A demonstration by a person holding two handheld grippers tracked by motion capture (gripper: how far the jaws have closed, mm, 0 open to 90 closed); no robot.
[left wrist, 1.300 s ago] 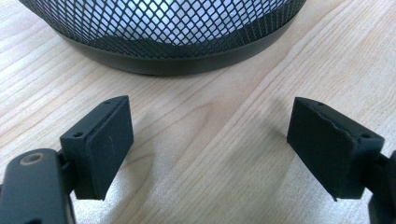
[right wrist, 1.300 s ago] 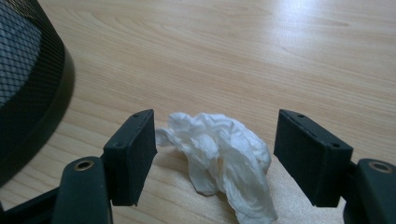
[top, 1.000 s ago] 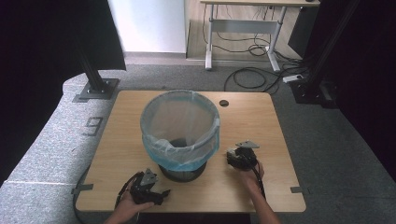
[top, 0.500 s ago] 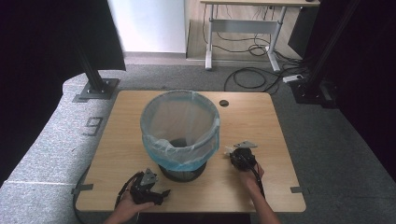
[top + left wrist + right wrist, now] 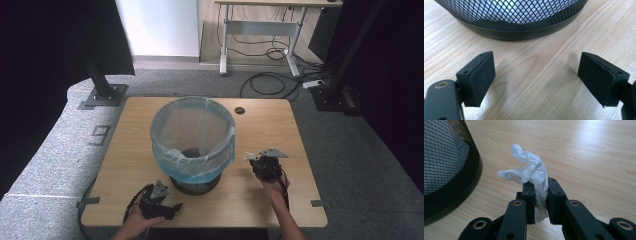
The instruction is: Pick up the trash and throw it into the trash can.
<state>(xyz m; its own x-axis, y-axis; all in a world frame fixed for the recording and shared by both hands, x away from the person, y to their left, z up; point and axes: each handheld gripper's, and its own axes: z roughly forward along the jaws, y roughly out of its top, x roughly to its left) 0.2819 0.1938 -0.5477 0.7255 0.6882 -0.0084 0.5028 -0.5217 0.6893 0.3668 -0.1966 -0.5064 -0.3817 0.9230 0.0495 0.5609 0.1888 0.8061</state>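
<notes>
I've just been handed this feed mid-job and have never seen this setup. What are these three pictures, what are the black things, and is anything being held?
There is no robot arm here: a person at a wooden table holds a two-jaw gripper in each hand. The high view looks down from above the person's side. The left gripper sits at the lower left, the right gripper to the right of the bin.

The other two pictures come from cameras riding on the grippers, looking along their black jaws. In the left gripper view the jaws stand wide apart over bare wood, with nothing between them, facing the base of the black mesh bin, which has a pale blue liner. In the right gripper view the jaws are clamped on a crumpled white tissue, beside the bin.
</notes>
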